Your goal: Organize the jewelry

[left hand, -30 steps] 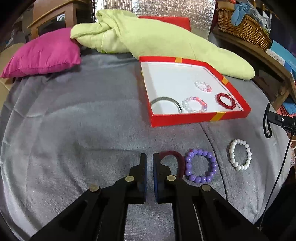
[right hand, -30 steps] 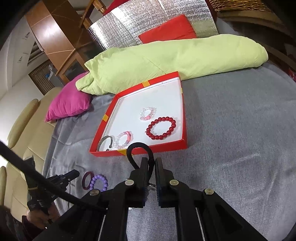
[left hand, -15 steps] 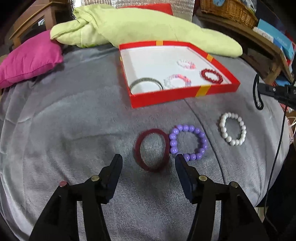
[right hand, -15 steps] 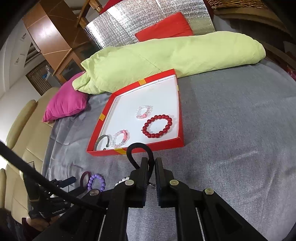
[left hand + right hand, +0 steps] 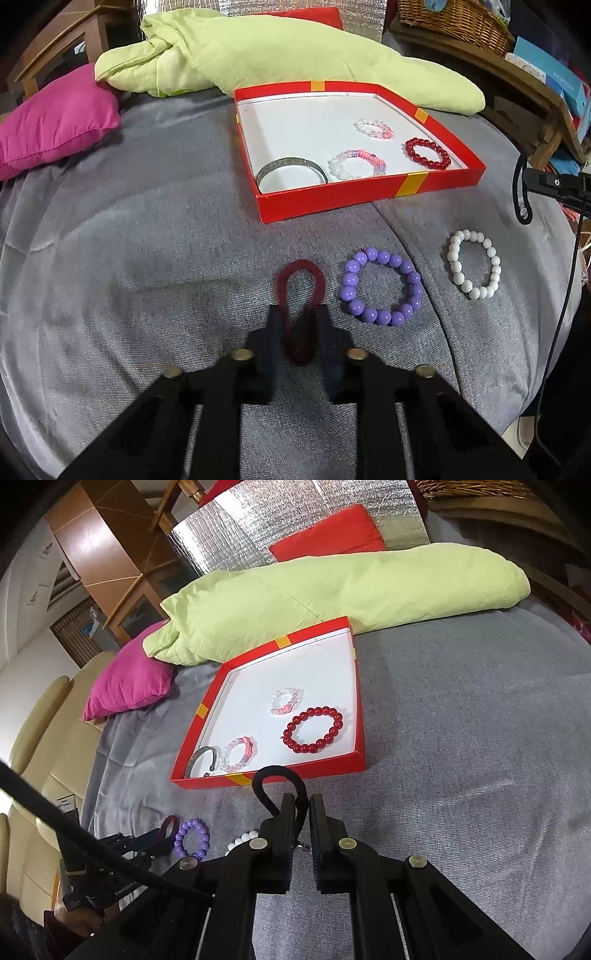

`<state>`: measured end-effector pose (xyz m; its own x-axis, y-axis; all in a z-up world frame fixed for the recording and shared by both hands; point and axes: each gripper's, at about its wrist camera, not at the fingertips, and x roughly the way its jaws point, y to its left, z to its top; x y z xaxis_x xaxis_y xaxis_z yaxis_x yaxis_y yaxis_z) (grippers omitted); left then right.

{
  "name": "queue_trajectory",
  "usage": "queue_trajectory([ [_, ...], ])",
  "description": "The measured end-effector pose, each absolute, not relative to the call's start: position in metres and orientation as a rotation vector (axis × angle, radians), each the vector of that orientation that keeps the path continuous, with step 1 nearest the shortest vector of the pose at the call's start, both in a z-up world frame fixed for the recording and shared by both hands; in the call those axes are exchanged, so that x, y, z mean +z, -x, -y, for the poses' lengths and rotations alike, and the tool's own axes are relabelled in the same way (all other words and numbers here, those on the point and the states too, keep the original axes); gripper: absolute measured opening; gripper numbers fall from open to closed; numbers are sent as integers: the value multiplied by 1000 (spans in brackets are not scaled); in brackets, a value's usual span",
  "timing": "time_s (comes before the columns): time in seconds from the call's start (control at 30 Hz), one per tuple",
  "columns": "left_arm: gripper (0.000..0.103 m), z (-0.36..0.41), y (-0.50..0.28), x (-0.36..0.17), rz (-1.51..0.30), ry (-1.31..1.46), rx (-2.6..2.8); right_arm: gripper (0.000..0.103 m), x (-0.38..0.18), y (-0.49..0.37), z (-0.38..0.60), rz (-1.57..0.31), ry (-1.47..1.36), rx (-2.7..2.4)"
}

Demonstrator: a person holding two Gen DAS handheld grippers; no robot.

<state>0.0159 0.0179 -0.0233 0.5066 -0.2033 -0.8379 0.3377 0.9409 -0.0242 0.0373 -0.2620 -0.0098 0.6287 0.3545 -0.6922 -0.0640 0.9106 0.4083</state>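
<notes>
My left gripper [image 5: 298,325] is closed around a dark red hair band [image 5: 301,284] lying on the grey bedspread, squeezing it into a long oval. A purple bead bracelet [image 5: 382,286] and a white bead bracelet [image 5: 474,263] lie to its right. The red box [image 5: 369,192] beyond holds a silver bangle [image 5: 291,170], two pink-and-clear bracelets and a red bead bracelet [image 5: 427,153]. My right gripper [image 5: 303,805] is shut on a black hair tie [image 5: 277,781], held above the bedspread just short of the red box's [image 5: 295,775] near edge.
A light green quilt [image 5: 280,51] and a magenta pillow [image 5: 55,118] lie behind the box. A wicker basket [image 5: 454,18] stands on a wooden shelf at the right. A beige sofa [image 5: 40,738] is at the bed's left in the right wrist view.
My left gripper opened wide, moved over the dark red hair band, then closed on it, squeezing it narrow. The right gripper stayed shut on the black hair tie, hardly moving.
</notes>
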Motion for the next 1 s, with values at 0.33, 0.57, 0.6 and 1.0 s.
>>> queue_trajectory([
  [0.33,8,-19,-9,1,-902,-129,-338,9,0,-36,264,-806,-376,260],
  [0.57,9,-16,-7,23,-815,-107,-355,9,13,-42,262,-741,-381,276],
  [0.6,8,-16,-8,25,-806,-101,-353,9,14,-43,262,-737,-380,276],
  [1.0,9,1,-36,39,-722,-72,-333,9,19,-73,262,-702,-389,243],
])
